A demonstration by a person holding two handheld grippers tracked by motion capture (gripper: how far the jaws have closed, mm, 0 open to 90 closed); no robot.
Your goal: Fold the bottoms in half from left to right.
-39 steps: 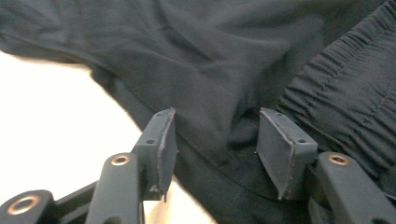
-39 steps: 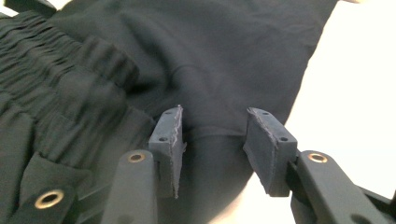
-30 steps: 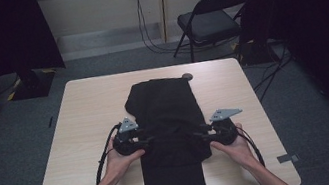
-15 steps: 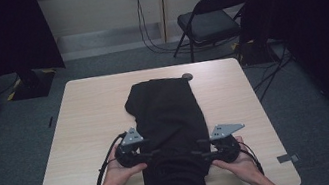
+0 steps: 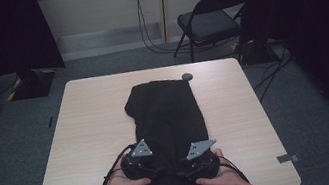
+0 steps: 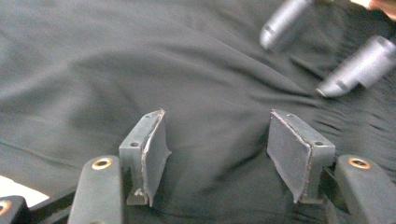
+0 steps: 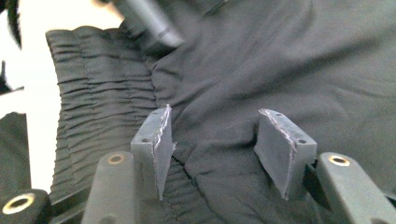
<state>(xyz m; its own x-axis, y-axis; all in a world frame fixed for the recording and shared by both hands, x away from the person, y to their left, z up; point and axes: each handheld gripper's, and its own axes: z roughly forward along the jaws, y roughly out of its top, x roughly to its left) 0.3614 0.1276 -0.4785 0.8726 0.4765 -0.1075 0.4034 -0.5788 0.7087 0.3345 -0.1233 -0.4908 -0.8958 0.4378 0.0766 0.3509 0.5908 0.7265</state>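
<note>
grey carpet and a dark curtain frame the pale wooden desk [image 5: 88, 135], with a black folding chair [image 5: 209, 21] standing behind it. on the desk lies a black, soft fabric garment with a gathered elastic waistband [image 5: 167, 122], laid lengthwise down the middle and reaching the near edge.

at the left, the left gripper [image 5: 150, 167] sits over the garment's near end, jaws apart with loose cloth lying between them and nothing pinched. just to its right, the right gripper [image 5: 189, 171] is also over the near end, jaws spread above the ribbed waistband [image 7: 93, 107], not clamped on it.

the garment looks light and limp, likely to sag and slide on itself when lifted. the thicker gathered waistband seems the surest place to pinch, one corner per gripper.

a small dark round object [image 5: 187, 76] rests beside the far end.
</note>
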